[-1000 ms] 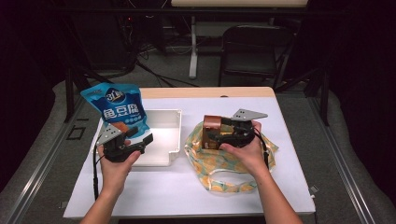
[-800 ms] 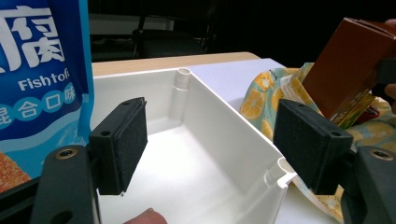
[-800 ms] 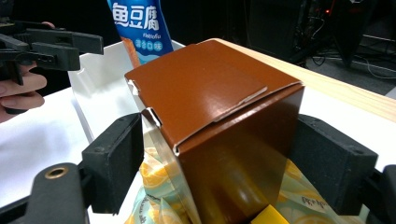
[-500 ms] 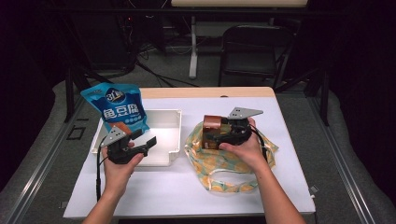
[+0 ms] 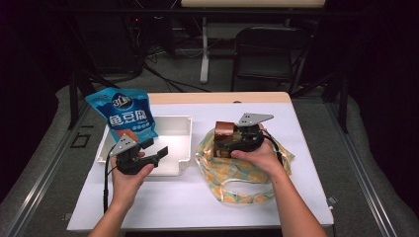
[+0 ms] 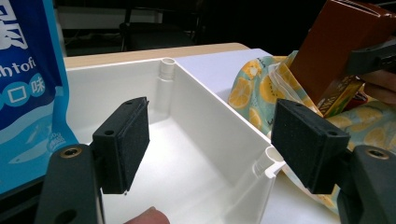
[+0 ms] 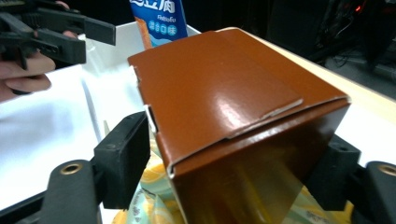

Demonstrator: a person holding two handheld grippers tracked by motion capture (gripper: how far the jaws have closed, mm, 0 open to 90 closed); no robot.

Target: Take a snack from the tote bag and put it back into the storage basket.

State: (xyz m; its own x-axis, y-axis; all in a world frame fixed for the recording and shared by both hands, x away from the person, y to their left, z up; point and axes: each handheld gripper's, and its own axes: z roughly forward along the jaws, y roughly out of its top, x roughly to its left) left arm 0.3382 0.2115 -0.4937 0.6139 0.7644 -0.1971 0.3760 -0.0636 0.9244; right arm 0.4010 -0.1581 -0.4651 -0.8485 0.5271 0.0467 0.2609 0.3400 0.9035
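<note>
My right gripper (image 7: 233, 186): its jaws have just been closing, and now they squeeze the shiny brown cardboard box (image 7: 233, 126) from both sides.
My left gripper (image 6: 212, 149): its jaws stand apart with nothing between them. It hangs over the near end of the white plastic tub (image 6: 224, 135).
Brown box: I hold it just above the mouth of the floppy bag with orange slices printed on it (image 5: 247, 180). The box is partly out of the bag, I think, but its bottom end is hidden, so I cannot tell how much.
Blue snack pouch (image 5: 126, 113): it stands up in the far left end of the tub and leans on the wall.
Done so far: it looks like the pouch is already in the tub.
Left to do: I guess the brown box goes into the tub next. There is lots of room beside the pouch.
White table (image 5: 197, 202): the tub and the bag sit side by side on it, very close together.
</note>
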